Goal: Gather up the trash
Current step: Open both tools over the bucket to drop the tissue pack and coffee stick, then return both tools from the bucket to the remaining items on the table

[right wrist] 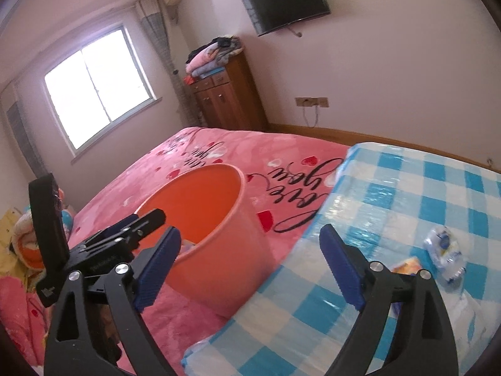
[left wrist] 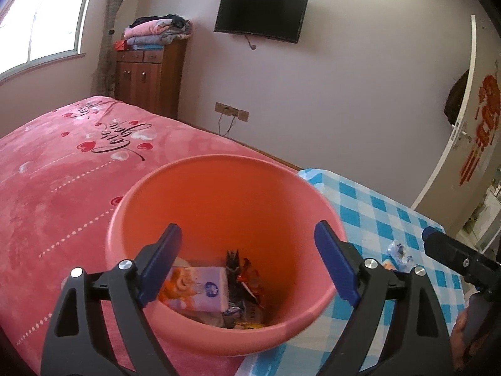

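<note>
An orange-pink bin [left wrist: 225, 188] stands on the pink bedspread and holds a tissue pack [left wrist: 200, 288] and several wrappers [left wrist: 247, 279]. My left gripper [left wrist: 249, 260] is open and empty, just above the bin's near rim. The bin also shows in the right wrist view [right wrist: 216, 238]. My right gripper [right wrist: 250, 266] is open and empty, above the seam between the bedspread and the blue checked cloth. A crushed clear plastic bottle [right wrist: 444, 250] and an orange wrapper [right wrist: 407, 264] lie on the checked cloth to its right. Both show small in the left wrist view, the bottle [left wrist: 399, 250] beside the wrapper [left wrist: 388, 263].
The pink bedspread [left wrist: 62, 169] covers the bed. The blue checked cloth [right wrist: 422, 181] lies on its right part. A wooden cabinet [left wrist: 150, 75] with folded blankets stands by the window. A wall TV [left wrist: 261, 14] hangs behind. A door [left wrist: 454, 119] is at right.
</note>
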Action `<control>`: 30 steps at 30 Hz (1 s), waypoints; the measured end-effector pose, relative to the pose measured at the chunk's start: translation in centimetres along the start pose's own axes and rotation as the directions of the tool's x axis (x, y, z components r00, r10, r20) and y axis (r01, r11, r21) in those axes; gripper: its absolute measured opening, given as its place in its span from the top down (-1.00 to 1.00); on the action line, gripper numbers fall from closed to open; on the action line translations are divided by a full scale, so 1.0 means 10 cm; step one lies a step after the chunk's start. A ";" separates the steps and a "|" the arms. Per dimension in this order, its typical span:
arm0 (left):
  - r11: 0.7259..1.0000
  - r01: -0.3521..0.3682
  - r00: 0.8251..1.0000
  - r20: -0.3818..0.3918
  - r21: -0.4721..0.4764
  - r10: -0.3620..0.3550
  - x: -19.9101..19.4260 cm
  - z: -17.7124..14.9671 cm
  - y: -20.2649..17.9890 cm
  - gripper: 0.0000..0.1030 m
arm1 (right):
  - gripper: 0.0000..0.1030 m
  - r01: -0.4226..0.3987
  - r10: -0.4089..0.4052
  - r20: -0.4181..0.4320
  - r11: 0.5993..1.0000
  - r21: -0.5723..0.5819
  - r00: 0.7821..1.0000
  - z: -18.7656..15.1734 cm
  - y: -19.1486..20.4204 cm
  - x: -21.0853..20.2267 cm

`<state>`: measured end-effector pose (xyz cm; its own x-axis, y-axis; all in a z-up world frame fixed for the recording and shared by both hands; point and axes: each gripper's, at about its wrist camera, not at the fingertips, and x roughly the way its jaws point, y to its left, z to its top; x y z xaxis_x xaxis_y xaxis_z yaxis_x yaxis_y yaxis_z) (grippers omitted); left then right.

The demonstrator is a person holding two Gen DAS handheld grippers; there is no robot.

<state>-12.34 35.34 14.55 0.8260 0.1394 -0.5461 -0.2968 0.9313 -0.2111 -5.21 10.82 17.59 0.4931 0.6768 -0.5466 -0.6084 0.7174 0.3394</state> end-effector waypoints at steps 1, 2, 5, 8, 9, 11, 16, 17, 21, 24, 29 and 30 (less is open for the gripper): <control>1.000 0.007 1.000 0.001 0.007 -0.007 0.00 0.00 -0.04 -0.69 | -0.73 0.007 -0.007 0.003 1.000 0.007 1.000 -0.02 -0.02 -0.03; 1.000 0.010 1.000 0.002 0.011 -0.010 0.00 -0.01 -0.07 -0.69 | -0.73 0.011 -0.011 0.005 1.000 0.016 1.000 -0.04 -0.06 -0.06; 0.999 0.028 1.000 0.007 0.024 -0.028 -0.02 -0.02 -0.16 -0.69 | -0.77 0.031 -0.032 0.014 0.998 0.050 0.999 -0.11 -0.21 -0.14; 0.998 0.047 0.999 0.004 0.034 -0.047 -0.02 -0.05 -0.24 -0.69 | -0.77 0.052 -0.054 0.021 0.996 0.075 0.998 -0.17 -0.34 -0.22; 0.998 0.053 0.999 0.002 0.038 -0.053 -0.02 -0.06 -0.26 -0.69 | -0.77 0.059 -0.062 0.022 0.995 0.082 0.998 -0.19 -0.38 -0.25; 0.997 0.067 0.998 -0.003 0.047 -0.067 -0.02 -0.08 -0.32 -0.69 | -0.77 0.074 -0.076 0.027 0.993 0.092 0.997 -0.24 -0.43 -0.30; 0.993 0.101 0.995 -0.017 0.062 -0.100 0.01 -0.14 -0.47 -0.69 | -0.79 0.105 -0.110 0.036 0.987 0.120 0.993 -0.33 -0.59 -0.43; 0.992 0.109 0.994 -0.020 0.065 -0.107 0.01 -0.15 -0.51 -0.69 | -0.83 0.115 -0.120 0.038 0.986 0.125 0.992 -0.35 -0.62 -0.46; 0.987 0.137 0.990 -0.031 0.079 -0.135 0.02 -0.20 -0.64 -0.69 | -0.84 0.132 -0.139 0.046 0.983 0.130 0.989 -0.40 -0.70 -0.54; 0.984 0.156 0.987 -0.041 0.084 -0.153 0.03 -0.25 -0.73 -0.70 | -0.84 0.151 -0.159 0.056 0.981 0.126 0.986 -0.43 -0.74 -0.61; 0.979 0.171 0.985 -0.054 0.107 -0.166 0.06 -0.34 -0.88 -0.74 | -0.84 0.186 -0.194 0.067 0.976 0.113 0.979 -0.51 -0.81 -0.68; 0.979 0.169 0.985 -0.053 0.116 -0.164 0.06 -0.36 -0.91 -0.76 | -0.84 0.191 -0.199 0.068 0.975 0.113 0.978 -0.52 -0.82 -0.69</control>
<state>-10.87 25.71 13.29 0.8371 -0.0328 -0.5461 -0.0956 0.9741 -0.2051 -6.86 -0.65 14.57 0.6453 0.5298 -0.5503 -0.4290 0.8474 0.3127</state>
